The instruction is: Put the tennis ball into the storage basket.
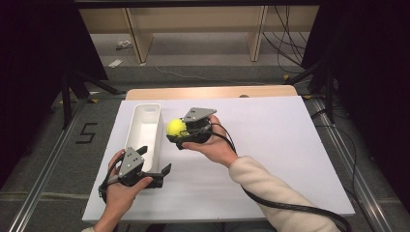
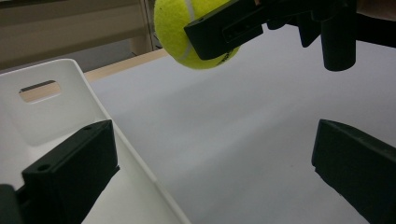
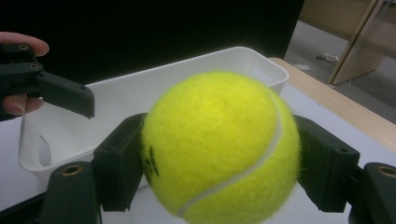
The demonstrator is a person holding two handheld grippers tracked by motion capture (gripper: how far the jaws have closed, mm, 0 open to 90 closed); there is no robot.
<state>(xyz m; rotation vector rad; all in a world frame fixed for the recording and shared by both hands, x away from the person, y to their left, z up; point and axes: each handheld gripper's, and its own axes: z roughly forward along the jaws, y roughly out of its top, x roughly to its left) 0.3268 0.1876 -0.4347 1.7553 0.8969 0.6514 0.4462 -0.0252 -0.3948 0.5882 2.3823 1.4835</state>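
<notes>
A yellow tennis ball [image 1: 176,127] is held above the white board, just right of a long white bin [image 1: 144,126]. My right gripper [image 1: 181,131] is shut on it, one jaw pressed to each side of the ball [image 3: 219,144]. The bin [image 3: 140,93] lies just behind the ball and has nothing in it. My left gripper [image 1: 154,161] is open at the bin's near right corner, holding nothing. In the left gripper view, one jaw sits over the bin [image 2: 56,116] and the other over the board, with the ball [image 2: 175,28] up ahead.
The white board [image 1: 270,145] covers the tabletop, with a strip of wood [image 1: 212,92] showing at the far edge. A black cable [image 1: 290,205] trails from the right gripper along the sleeve. Wooden shelving [image 1: 193,29] stands on the floor beyond.
</notes>
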